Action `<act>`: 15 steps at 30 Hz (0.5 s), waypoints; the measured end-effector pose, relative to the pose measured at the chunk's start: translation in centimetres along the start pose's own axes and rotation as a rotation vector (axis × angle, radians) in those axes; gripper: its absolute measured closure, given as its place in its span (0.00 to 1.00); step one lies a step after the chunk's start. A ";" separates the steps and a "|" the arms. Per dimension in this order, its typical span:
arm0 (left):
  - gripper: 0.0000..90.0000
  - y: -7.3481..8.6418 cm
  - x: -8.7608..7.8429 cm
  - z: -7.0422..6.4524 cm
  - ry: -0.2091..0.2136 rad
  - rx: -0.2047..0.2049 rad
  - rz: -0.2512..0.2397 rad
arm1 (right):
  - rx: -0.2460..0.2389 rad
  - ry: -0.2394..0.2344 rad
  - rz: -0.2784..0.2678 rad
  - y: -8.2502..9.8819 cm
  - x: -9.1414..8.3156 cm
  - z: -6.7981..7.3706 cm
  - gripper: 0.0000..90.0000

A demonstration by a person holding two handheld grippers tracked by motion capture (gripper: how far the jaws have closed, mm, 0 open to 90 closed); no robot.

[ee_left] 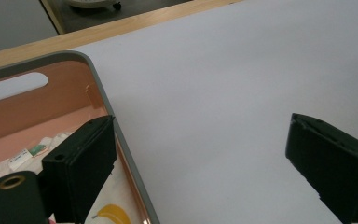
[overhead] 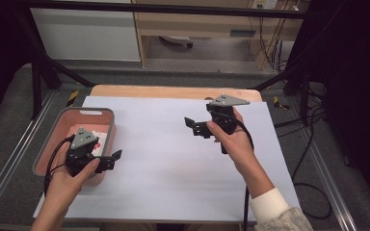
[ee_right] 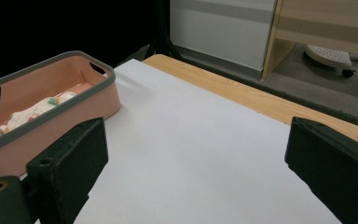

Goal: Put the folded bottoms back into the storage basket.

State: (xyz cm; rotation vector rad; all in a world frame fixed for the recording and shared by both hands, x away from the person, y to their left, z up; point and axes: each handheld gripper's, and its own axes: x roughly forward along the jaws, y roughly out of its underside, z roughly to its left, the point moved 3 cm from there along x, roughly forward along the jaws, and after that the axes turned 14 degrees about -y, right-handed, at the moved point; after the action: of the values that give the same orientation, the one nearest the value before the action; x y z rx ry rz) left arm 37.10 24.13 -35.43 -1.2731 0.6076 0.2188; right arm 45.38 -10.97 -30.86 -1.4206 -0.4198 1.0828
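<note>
A wooden table point(overhead: 173, 91) under a white sheet point(overhead: 173, 159) stands on grey carpet point(overhead: 9, 125). At twelve o'clock, a light wood desk point(overhead: 197, 24) sits beside a white cabinet panel point(overhead: 86, 33) at eleven. A chair's wheeled base point(overhead: 176, 42) rests beneath the desk. Cables point(overhead: 272, 48) hang at one o'clock. Black frame bars point(overhead: 38, 62) flank the table.

**Left tool open at bin edge**

Left tool point(ee_left: 205, 163) is seen with jaws spread wide, nothing held. One jaw sits over the pink bin point(ee_left: 100, 98) rim, the other over the white sheet point(ee_left: 223, 84). White printed cloth point(ee_left: 107, 210) is seen inside the bin. The wooden tabletop point(ee_left: 121, 28) edge is seen beyond.
</note>
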 end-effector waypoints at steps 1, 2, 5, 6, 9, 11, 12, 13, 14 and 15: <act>0.10 0.0 0.0 -0.1 0.002 0.002 -0.001 | 0.002 0.002 -0.002 0.1 -0.2 -0.2 0.07; 0.10 0.0 0.0 -0.3 0.009 0.004 0.003 | 0.004 0.004 -0.004 0.2 -0.4 -0.4 0.07; 0.10 0.1 0.1 -0.7 0.011 0.014 0.005 | 0.014 0.014 -0.005 0.6 -1.0 -0.9 0.07; 0.10 0.1 0.2 -0.9 0.018 0.014 0.008 | 0.017 0.018 -0.008 0.7 -1.3 -1.0 0.07; 0.10 0.2 0.3 -1.4 0.017 0.019 0.009 | 0.023 0.024 -0.016 1.0 -2.0 -1.4 0.07; 0.10 0.2 0.4 -1.8 0.020 0.024 0.008 | 0.029 0.030 -0.022 1.3 -2.6 -1.7 0.07; 0.10 0.2 0.4 -2.0 0.023 0.026 0.008 | 0.034 0.035 -0.024 1.4 -2.8 -1.9 0.07; 0.10 0.2 0.5 -2.2 0.026 0.029 0.009 | 0.035 0.040 -0.024 1.6 -3.1 -2.0 0.07; 0.10 0.2 0.5 -2.3 0.027 0.034 0.009 | 0.037 0.042 -0.023 1.8 -3.3 -2.2 0.07; 0.10 0.3 0.6 -2.5 0.026 0.033 0.008 | 0.040 0.047 -0.020 1.9 -3.5 -2.4 0.07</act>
State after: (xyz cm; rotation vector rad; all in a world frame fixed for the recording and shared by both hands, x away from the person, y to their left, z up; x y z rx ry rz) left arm 36.71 21.77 -36.42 -1.2435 0.6362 0.1987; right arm 44.87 -15.47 -31.81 -1.4010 -0.3754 1.0343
